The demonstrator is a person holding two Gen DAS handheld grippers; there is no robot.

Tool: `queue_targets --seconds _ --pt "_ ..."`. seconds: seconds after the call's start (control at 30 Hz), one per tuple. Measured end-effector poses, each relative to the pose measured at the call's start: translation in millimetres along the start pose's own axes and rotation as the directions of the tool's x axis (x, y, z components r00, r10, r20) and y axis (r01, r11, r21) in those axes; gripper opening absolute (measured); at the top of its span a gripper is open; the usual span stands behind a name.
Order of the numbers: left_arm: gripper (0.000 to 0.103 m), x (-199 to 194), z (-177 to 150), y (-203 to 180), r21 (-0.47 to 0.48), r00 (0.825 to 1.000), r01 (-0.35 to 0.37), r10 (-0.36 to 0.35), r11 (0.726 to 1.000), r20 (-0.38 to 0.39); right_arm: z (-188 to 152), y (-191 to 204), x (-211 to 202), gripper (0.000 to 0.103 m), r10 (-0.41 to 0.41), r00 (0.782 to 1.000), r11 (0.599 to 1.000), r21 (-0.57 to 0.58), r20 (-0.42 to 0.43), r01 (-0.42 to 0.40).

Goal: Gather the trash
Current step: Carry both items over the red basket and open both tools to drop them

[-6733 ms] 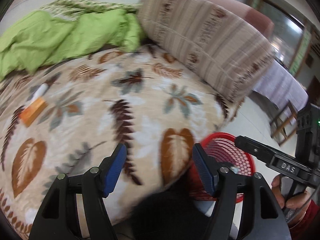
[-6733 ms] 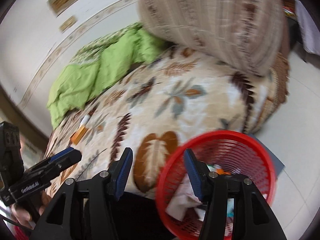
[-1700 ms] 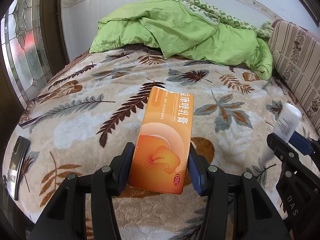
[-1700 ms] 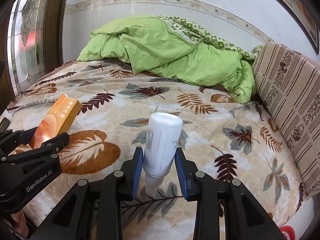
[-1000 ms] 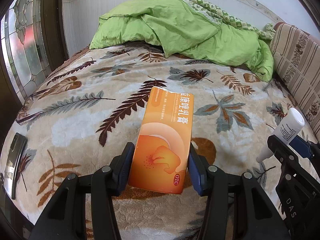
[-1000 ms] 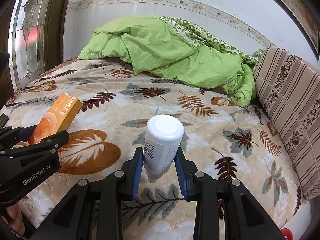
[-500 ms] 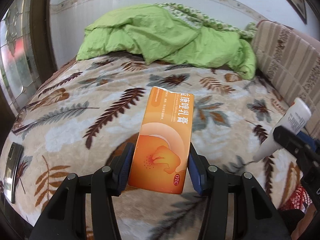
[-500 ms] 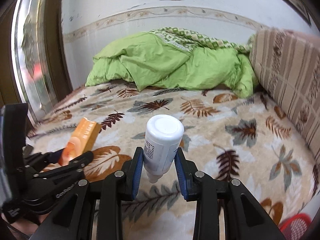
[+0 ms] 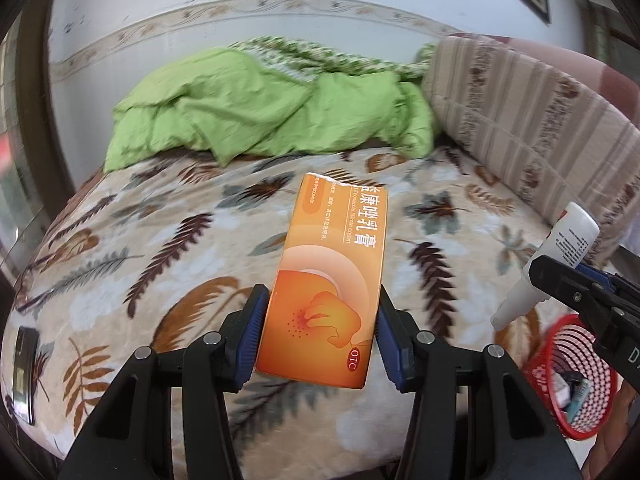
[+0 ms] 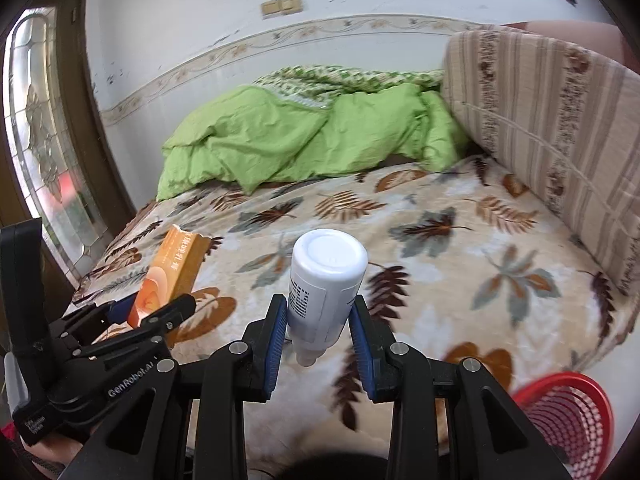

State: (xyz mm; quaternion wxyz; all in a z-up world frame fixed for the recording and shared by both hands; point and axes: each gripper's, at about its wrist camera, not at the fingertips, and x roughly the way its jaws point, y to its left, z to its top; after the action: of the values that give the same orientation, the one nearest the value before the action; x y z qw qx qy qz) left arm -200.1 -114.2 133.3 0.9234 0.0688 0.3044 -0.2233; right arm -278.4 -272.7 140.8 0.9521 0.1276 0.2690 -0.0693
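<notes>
My left gripper [image 9: 318, 336] is shut on an orange medicine box [image 9: 332, 276] and holds it above the leaf-patterned bed. My right gripper [image 10: 318, 336] is shut on a white bottle [image 10: 324, 280], its cap end pointing down. The bottle also shows at the right of the left wrist view [image 9: 560, 252], and the box at the left of the right wrist view [image 10: 172, 272]. A red mesh trash basket [image 9: 576, 380] with trash inside stands on the floor at the bed's near right corner; it also shows in the right wrist view [image 10: 568, 412].
A green quilt [image 9: 260, 108] is bunched at the head of the bed. A striped cushion [image 10: 560, 120] leans along the right side. A dark phone [image 9: 22, 372] lies at the bed's left edge. A glass door [image 10: 44, 140] stands to the left.
Both grippers have lifted their objects off the bed, pulled back and swung right. The red basket has come further into view at the lower right.
</notes>
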Motion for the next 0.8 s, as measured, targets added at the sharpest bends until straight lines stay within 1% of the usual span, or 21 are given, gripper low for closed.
queue_targets --seconds 0.27,0.4,0.47,0.5,0.53,0.57,0.6,0.63,0.7,0.73,0.77,0.8 --pt "0.050 -17.5 7.8 -51.7 0.088 0.994 0.105 -0.106 0.991 0.007 -10.9 -52.2 -45.7 0.034 -0.088 0.996 0.992 0.088 0.015 0.086" --pt "0.050 -20.7 9.4 -83.4 0.131 0.981 0.192 -0.191 0.973 -0.022 -14.6 -79.0 -65.3 0.034 -0.140 0.990 0.982 0.127 0.019 0.137" --pt "0.050 -21.8 9.2 -98.0 0.153 0.972 0.236 -0.233 0.960 -0.038 -17.9 -92.4 -75.4 0.034 -0.167 0.986 0.976 0.148 0.017 0.163" --pt "0.050 -21.9 8.9 -109.9 0.168 0.961 0.277 -0.271 0.946 -0.058 -20.3 -101.0 -81.6 0.034 -0.182 0.983 0.971 0.162 0.013 0.178" --pt "0.050 -21.6 8.9 -115.6 0.173 0.953 0.302 -0.294 0.937 -0.073 -22.3 -107.1 -85.6 0.034 -0.192 0.981 0.967 0.172 0.011 0.187" --pt "0.050 -21.2 8.6 -123.5 0.176 0.941 0.338 -0.326 0.925 -0.092 -24.4 -113.8 -91.1 0.034 -0.204 0.979 0.962 0.186 0.006 0.199" --pt "0.050 -20.5 8.1 -134.5 0.176 0.923 0.383 -0.367 0.907 -0.119 -27.1 -124.3 -98.0 0.034 -0.219 0.976 0.954 0.208 -0.002 0.215" --pt "0.050 -20.2 6.8 -139.3 0.176 0.912 0.406 -0.387 0.897 -0.135 -28.5 -131.4 -102.4 0.034 -0.230 0.973 0.948 0.223 -0.009 0.226" --pt "0.050 -15.6 4.0 -158.2 0.166 0.869 0.486 -0.454 0.858 -0.197 -33.7 -149.3 -112.6 0.033 -0.256 0.966 0.932 0.259 -0.025 0.253" --pt "0.050 -14.5 2.1 -163.7 0.161 0.856 0.507 -0.471 0.847 -0.215 -36.9 -156.4 -117.4 0.034 -0.266 0.963 0.924 0.275 -0.033 0.265" --pt "0.050 -11.1 0.0 -174.6 0.152 0.831 0.542 -0.498 0.827 -0.248 -40.2 -164.3 -122.2 0.034 -0.275 0.961 0.916 0.291 -0.042 0.275" --pt "0.050 -8.6 -1.4 -183.1 0.149 0.815 0.561 -0.513 0.814 -0.269 -43.1 -168.7 -125.4 0.034 -0.279 0.959 0.911 0.302 -0.048 0.280"
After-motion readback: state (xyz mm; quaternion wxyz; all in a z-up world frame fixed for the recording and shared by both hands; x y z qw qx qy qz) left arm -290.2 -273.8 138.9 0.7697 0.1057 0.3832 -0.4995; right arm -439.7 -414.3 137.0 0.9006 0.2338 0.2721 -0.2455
